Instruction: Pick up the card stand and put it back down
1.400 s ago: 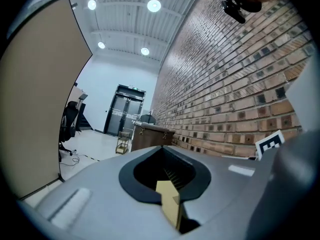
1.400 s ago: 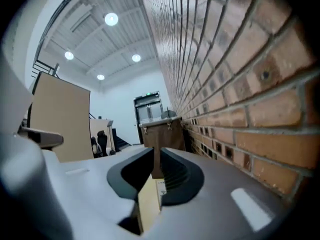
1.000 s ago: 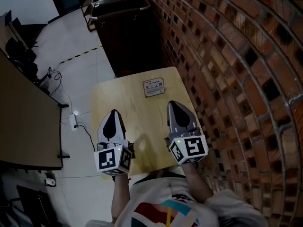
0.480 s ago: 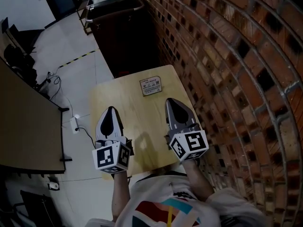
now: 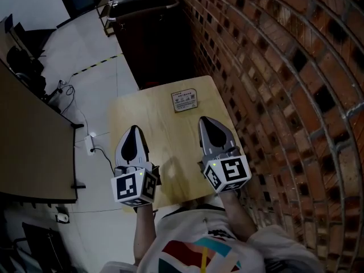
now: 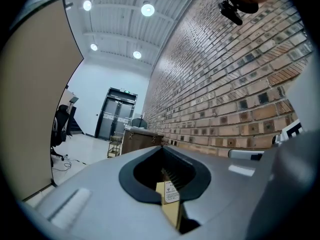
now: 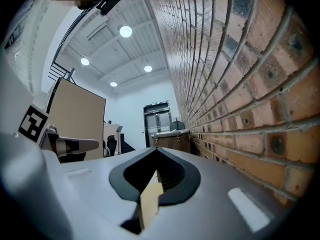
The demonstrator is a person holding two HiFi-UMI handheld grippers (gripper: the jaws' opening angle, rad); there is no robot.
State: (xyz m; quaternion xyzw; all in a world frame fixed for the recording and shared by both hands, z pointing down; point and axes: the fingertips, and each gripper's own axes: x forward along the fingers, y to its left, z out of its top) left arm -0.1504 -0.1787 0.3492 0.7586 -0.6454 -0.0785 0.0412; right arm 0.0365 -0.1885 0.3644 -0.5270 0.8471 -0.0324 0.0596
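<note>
Left gripper (image 5: 134, 131): jaws closed together, empty; above the table (image 5: 165, 124)
Right gripper (image 5: 206, 123): jaws closed together, empty; beside the brick wall (image 5: 273, 67)
Card stand (image 5: 184, 101): on the table's far edge, apart from both grippers

- Brick wall (image 5: 273, 67): red-brown, fills the right side of the head view.
- Tiled floor (image 5: 85, 44): pale, upper left, crossed by yellow-black hazard tape (image 5: 94, 66).
- Wooden table (image 5: 142, 118): light, centre, beside the wall.
- Dark cabinet (image 5: 151, 38): top centre.
- Beige partition (image 5: 28, 147): left edge.
- Power strip (image 5: 90, 145): on the floor, left of the table.
- Ceiling lights (image 6: 147, 9): round, lit.
- Double door (image 6: 116, 115): dark, at the far end.
</note>
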